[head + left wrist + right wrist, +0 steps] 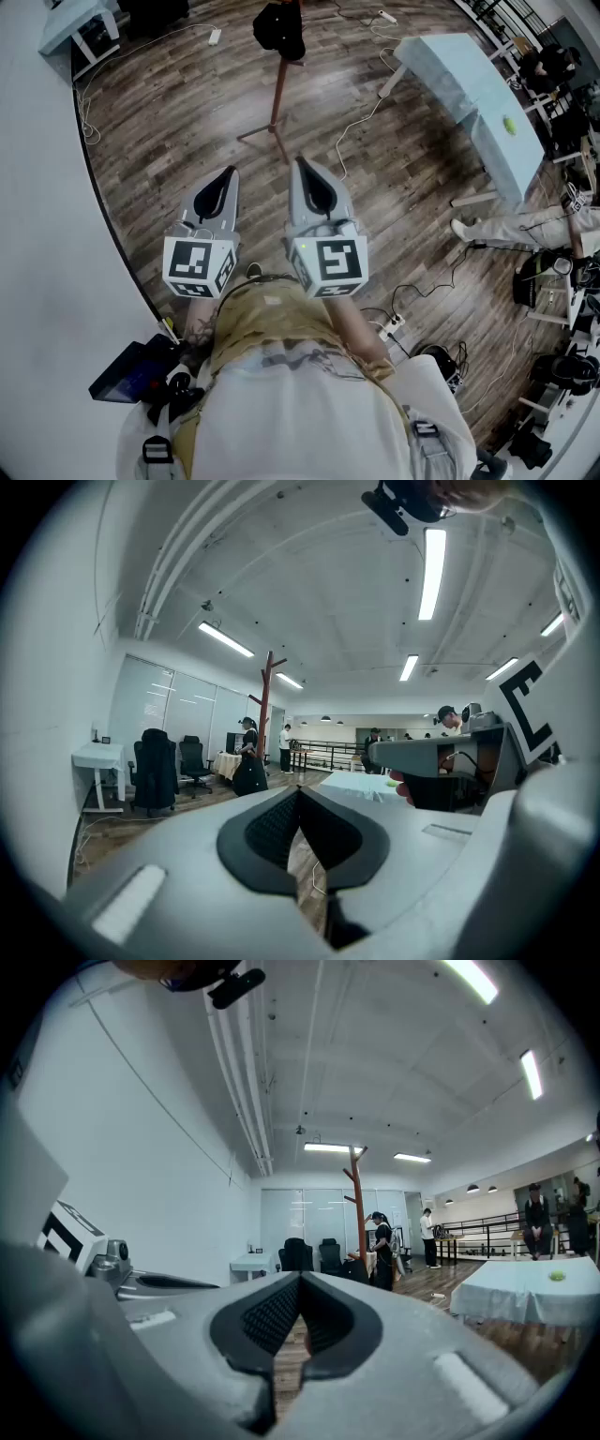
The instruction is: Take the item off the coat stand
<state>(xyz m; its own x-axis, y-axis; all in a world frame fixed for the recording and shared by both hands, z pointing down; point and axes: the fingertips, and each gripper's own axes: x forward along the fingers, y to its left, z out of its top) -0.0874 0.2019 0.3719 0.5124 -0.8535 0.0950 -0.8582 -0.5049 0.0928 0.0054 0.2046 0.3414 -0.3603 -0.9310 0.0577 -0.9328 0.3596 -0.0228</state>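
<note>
Black bunched item (pixel 278 28) hangs on brown coat stand (pixel 277 89)

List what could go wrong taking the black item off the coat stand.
Both the left gripper and right gripper are shut; unopened, they would only nudge the black item. The coat stand is slim on thin legs, so a sideways pull might tip it. A white cable lying beside it could snag a foot.

The left gripper (pixel 298 794) has its jaws together, with nothing between them. Beyond its tips rises a coat stand (pixel 265 705) with a black item (pixel 249 776) low against it. Chairs (pixel 155 771) stand further left.
</note>
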